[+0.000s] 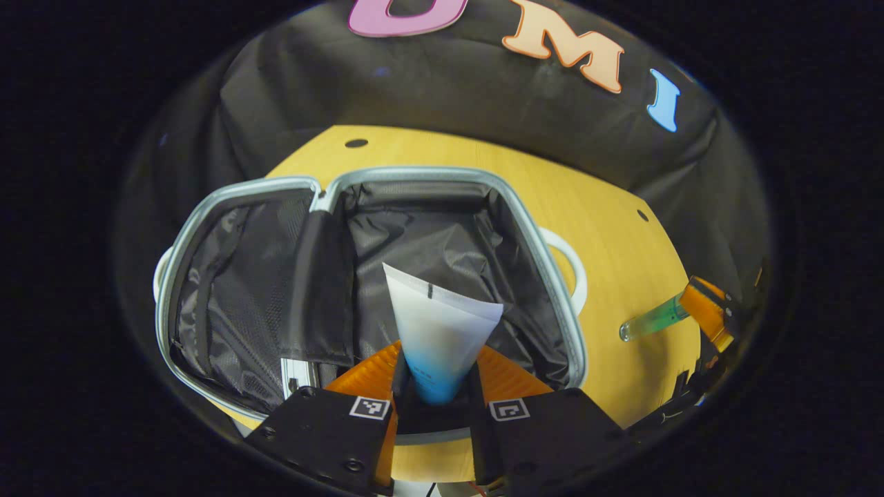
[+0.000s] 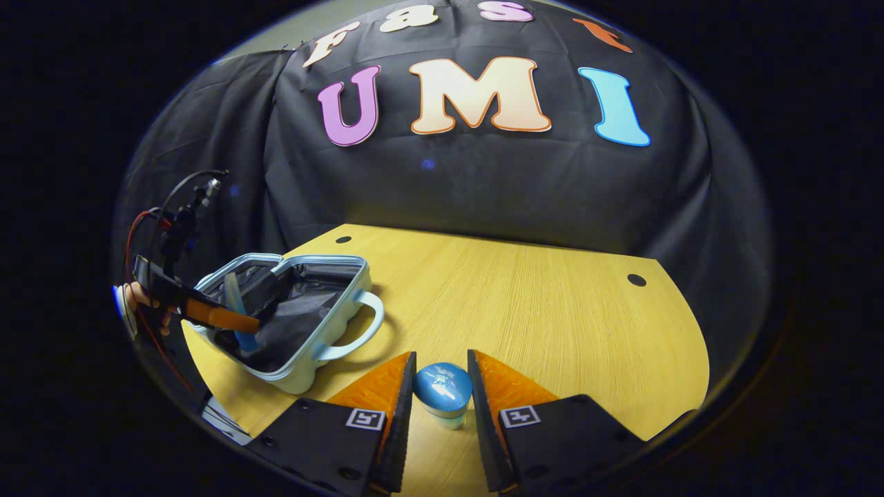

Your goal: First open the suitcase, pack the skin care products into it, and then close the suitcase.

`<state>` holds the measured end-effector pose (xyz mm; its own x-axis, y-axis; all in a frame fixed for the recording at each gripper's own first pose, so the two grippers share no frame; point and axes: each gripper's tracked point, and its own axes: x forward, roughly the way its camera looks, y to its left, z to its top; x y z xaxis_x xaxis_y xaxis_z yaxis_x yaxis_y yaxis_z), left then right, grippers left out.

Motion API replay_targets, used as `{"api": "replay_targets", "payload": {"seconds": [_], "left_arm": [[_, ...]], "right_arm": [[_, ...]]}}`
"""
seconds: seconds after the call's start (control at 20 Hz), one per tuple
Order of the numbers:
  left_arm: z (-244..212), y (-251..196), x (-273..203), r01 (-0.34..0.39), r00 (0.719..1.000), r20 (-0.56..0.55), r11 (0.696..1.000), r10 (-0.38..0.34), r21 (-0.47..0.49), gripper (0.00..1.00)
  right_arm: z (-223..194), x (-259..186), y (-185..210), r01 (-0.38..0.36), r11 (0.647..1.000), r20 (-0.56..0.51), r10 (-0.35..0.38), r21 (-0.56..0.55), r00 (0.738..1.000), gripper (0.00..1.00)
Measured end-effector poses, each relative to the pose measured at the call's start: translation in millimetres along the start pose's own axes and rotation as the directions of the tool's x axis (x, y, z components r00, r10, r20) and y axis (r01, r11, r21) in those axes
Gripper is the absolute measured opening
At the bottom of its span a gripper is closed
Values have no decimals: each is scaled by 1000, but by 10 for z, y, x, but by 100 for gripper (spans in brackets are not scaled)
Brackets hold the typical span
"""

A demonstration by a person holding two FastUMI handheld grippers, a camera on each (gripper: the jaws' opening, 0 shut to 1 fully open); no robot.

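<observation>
The tube (image 1: 442,338) of skin care, white fading to blue at its lower end, stands pinched between the two fingers of the left tongs (image 1: 438,390), crimped end up and away from the camera; it is held so, I judge, that it can go straight down into the open suitcase (image 1: 442,276), whose dark lined cavity lies directly ahead of and below these tongs. The suitcase lies flat on the desk (image 1: 621,248) with its lid folded out to the left of the tongs, the mesh pocket (image 1: 242,290) showing there; a pale handle (image 1: 570,266) juts out on the right side; opening is done, so packing is the step in hand.

In the right gripper view a small jar with a glossy blue lid (image 2: 443,390) sits on the desk between the fingers of the right tongs (image 2: 442,397); the fingers stand just beside it on both sides, with narrow gaps showing, so I cannot tell that they press on it; likely they are placed for the next pick. Far off to the left of these tongs the suitcase (image 2: 290,324) shows again, the left tongs (image 2: 231,319) over it with the tube (image 2: 235,297).

In the left gripper view, off to the right, the other tongs (image 1: 704,310) carry a green tube-like thing (image 1: 649,321).
</observation>
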<state>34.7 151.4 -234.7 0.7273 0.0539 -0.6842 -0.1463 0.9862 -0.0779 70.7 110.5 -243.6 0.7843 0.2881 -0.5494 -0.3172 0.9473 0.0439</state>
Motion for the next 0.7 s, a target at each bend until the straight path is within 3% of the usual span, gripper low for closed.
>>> {"api": "replay_targets", "payload": {"seconds": [0.15,0.25,0.35,0.5,0.7], "left_arm": [[-80,104,145,25,998,-60,1000,-26,-9,38],[-83,164,254,36,996,-88,999,-35,10,38],[-169,302,355,12,989,-149,999,-7,35,37],[-96,242,406,65,989,-134,997,-60,37,37],[48,88,309,80,994,-72,997,-79,11,79]], "right_arm": [[-75,13,117,18,1000,-27,-18,-2,999,48],[-38,-4,204,24,1000,-24,-24,-19,999,41],[-11,-5,286,28,999,-22,-29,-41,999,43],[73,12,426,26,999,-16,-27,-40,1000,42],[296,16,659,8,999,-4,-8,-40,1000,43]]}}
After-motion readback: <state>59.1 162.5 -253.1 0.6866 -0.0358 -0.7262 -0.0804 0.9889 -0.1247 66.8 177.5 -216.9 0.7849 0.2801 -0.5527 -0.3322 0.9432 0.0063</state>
